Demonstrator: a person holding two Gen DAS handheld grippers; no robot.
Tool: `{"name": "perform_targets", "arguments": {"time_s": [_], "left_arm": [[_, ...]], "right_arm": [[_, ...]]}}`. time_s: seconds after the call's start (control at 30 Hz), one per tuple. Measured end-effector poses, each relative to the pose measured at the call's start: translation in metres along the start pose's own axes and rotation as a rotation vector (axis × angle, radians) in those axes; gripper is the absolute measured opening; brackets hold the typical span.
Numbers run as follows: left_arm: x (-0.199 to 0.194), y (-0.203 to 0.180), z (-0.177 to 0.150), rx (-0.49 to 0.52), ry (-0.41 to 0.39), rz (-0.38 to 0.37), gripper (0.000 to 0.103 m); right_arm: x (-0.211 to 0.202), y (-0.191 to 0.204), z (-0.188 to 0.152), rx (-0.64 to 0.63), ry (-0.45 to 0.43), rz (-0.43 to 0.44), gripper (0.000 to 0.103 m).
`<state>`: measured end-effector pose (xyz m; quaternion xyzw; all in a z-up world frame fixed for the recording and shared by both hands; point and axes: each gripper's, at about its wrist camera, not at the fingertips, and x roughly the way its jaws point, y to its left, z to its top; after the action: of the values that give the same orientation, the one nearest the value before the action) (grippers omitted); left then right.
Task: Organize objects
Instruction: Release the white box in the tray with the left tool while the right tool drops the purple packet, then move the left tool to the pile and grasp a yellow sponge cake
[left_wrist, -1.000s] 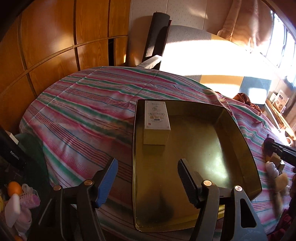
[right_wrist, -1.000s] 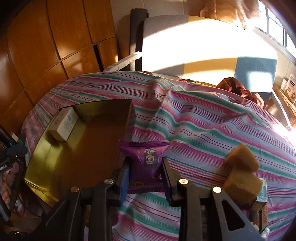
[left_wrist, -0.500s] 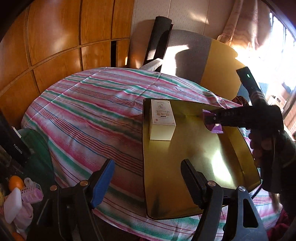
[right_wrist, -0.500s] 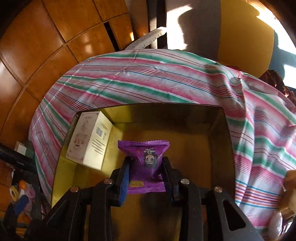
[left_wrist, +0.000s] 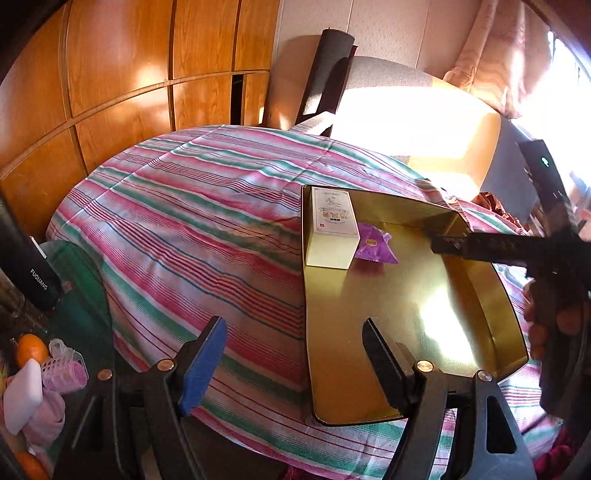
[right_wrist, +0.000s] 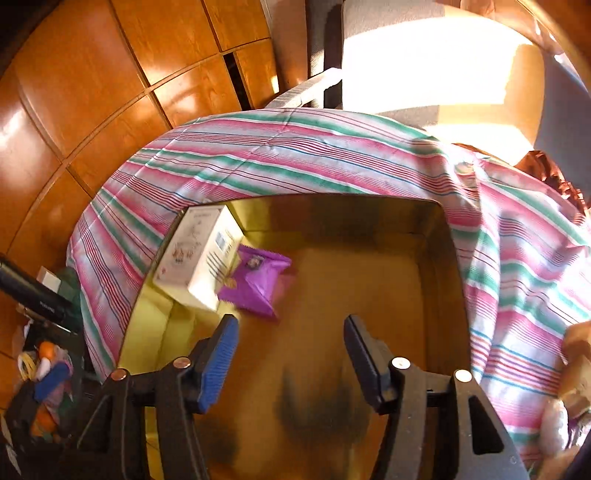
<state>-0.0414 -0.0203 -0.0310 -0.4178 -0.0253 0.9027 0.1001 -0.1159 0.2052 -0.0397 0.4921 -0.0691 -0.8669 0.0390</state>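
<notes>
The purple snack packet (right_wrist: 258, 282) lies inside the gold tray (right_wrist: 439, 236), touching the white box (right_wrist: 199, 258). Both the right gripper (right_wrist: 290, 354) and left gripper (left_wrist: 293, 363) gape empty, so the placing step looks done; next comes fetching another item beside the tray.

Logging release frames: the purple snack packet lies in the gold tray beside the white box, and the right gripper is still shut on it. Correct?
Not quite. The right gripper is open and empty in the right wrist view. The purple snack packet does lie in the gold tray beside the white box.
</notes>
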Motion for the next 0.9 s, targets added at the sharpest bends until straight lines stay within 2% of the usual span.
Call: {"name": "perform_targets", "arguments": {"time_s": [0.13, 0.2, 0.27, 0.4, 0.57, 0.73, 0.9], "left_arm": [[-0.004, -0.005, -0.001, 0.009, -0.005, -0.005, 0.077], [-0.006, -0.009, -0.001, 0.019, -0.01, -0.012, 0.078], [-0.008, -0.015, -0.002, 0.033, -0.014, -0.019, 0.079], [-0.011, -0.026, -0.002, 0.059, -0.017, -0.046, 0.079], [-0.014, -0.048, -0.001, 0.106, -0.024, -0.091, 0.079], [-0.014, -0.081, -0.001, 0.168, -0.01, -0.146, 0.079], [-0.015, -0.133, -0.005, 0.279, 0.019, -0.255, 0.079]], "right_arm": [[-0.027, -0.007, -0.025, -0.015, -0.055, -0.039, 0.067], [-0.043, -0.012, -0.037, -0.025, -0.087, -0.058, 0.075], [-0.057, -0.019, -0.05, -0.028, -0.106, -0.078, 0.077], [-0.081, -0.048, -0.077, 0.0, -0.121, -0.086, 0.08], [-0.107, -0.094, -0.112, 0.058, -0.117, -0.15, 0.082], [-0.14, -0.158, -0.145, 0.194, -0.124, -0.256, 0.082], [-0.184, -0.238, -0.18, 0.452, -0.2, -0.352, 0.082]]}}
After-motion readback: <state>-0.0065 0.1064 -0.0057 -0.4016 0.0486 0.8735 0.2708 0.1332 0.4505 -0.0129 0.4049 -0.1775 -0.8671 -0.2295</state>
